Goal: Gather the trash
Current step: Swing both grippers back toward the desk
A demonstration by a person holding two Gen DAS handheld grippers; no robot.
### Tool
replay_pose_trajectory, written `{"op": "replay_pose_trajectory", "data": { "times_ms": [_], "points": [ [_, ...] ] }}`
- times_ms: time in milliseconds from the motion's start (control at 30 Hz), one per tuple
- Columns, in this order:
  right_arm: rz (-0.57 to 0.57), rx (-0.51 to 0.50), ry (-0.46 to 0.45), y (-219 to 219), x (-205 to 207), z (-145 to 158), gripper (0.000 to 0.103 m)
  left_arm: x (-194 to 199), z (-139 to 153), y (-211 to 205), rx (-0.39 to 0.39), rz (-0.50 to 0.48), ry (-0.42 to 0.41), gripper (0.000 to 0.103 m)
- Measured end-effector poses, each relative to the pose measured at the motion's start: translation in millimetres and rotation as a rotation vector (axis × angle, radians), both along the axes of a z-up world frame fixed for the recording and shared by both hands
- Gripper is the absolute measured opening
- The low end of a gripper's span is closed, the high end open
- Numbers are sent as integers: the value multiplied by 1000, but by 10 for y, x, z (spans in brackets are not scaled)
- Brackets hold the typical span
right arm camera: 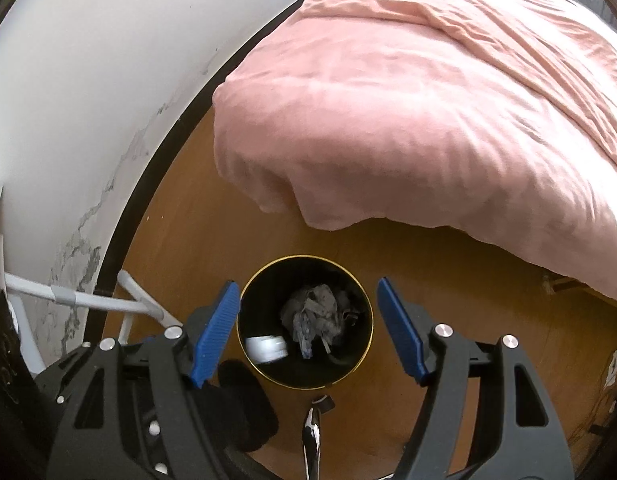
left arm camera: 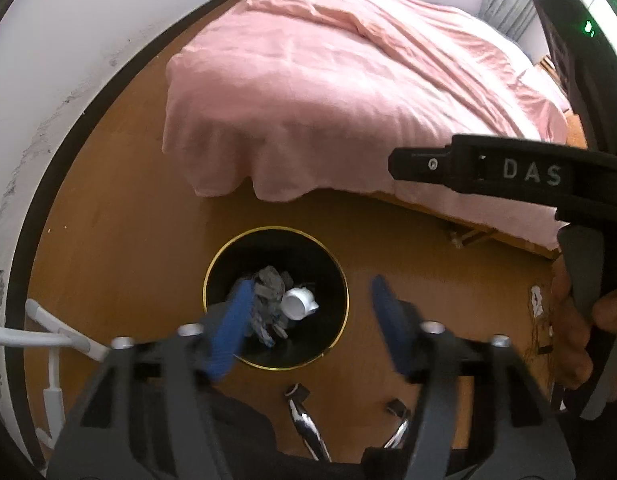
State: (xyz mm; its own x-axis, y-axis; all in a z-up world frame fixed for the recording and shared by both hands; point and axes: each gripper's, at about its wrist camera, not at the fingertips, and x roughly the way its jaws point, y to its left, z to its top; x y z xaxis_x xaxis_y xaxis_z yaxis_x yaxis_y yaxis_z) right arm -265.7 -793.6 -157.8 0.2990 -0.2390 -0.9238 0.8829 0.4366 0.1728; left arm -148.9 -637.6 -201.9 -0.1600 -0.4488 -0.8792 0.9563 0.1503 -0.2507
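We hold both grippers, left gripper (left arm camera: 308, 312) and right gripper (right arm camera: 308, 328), jaws apart, empty, directly above round black gold-rimmed bin (left arm camera: 332, 268); crumpled grey wrapper (left arm camera: 268, 292), probably paper, inside.

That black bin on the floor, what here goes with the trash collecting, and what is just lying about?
Part of the job:
- bin
- crumpled grey trash inside it
- white cup inside it
- left gripper, open and empty
- right gripper, open and empty

Just lying about:
- bed with pink cover
- white rack by the wall
- chrome legs on the floor
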Motion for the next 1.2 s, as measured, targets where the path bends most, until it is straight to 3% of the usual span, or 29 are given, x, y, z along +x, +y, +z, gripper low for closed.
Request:
{"op": "replay_pose_trajectory", "data": {
  "times_ms": [200,367,533,700,767,867,933,1033,1133,1200],
  "points": [
    [16,-15,-25,57,27,78,70,36,236,157,-52,-2,10,81],
    [76,-92,-60,237,180,285,76,172,630,564,-121,78,-37,84],
    [201,-194,-116,623,501,589,81,455,1149,1240,-237,236,-115,90],
    [359,-211,-219,1161,1001,914,81,940,1641,2215,-315,443,-135,91],
    [460,-217,-256,1480,1301,1070,81,1158,1809,2652,-336,552,-183,91],
    [632,-236,-293,2021,1800,1285,81,1499,1970,3332,-322,699,-260,96],
    [743,-229,-323,2383,2125,1391,83,1723,2021,3793,-258,790,-367,96],
    [919,-222,-351,2990,2616,1504,84,1985,1990,4278,-148,888,-458,96],
    [1077,-228,-364,3602,3017,1568,85,2355,1868,4761,-6,1038,-441,96],
    [1170,-240,-364,4004,3210,1568,87,2559,1815,5064,-33,1090,-385,96]
  ]
}}
